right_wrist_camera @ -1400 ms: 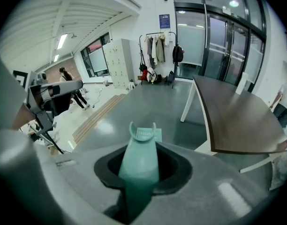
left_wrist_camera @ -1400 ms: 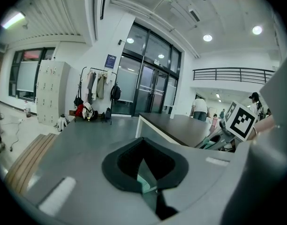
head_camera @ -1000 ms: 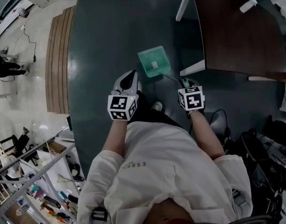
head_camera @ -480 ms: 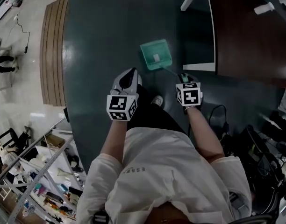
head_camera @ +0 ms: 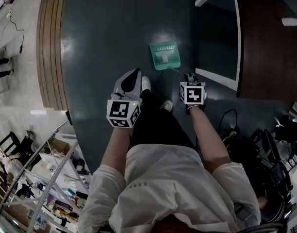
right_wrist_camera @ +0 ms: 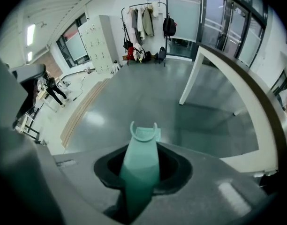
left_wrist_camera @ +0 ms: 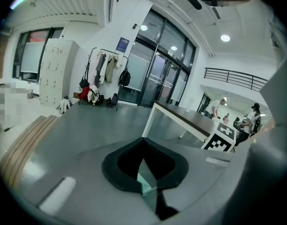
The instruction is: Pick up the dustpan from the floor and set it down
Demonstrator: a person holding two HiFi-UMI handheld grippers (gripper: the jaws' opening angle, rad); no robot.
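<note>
Gripping the dustpan by its green handle with the right tongs, pads pressed on either side of the stem, as seen in the right gripper view. Carrying nothing in the left tongs (drawn together at the tips, with only a sliver of floor and green pan showing past them). Finding the pan low over the dark floor, at 11 o'clock of the right tongs and 1 o'clock of the left, with its handle running back toward 5 o'clock into the grip. Placing the bench well apart at 3 o'clock of the pan, and the person's shoes near at 7. Cannot tell from above whether resting on the floor or hanging just clear of it. Read as the set-down step, with the release not yet made. Next, lower gently until the flat underside sits flush, keeping the pan level so as not to land on one edge and tip. Then ease the right tongs apart and draw back along the handle's line without dragging it. Mind the thin handle, likely light plastic and prone to twist in a narrow grip. Hold the left tongs clear.
</note>
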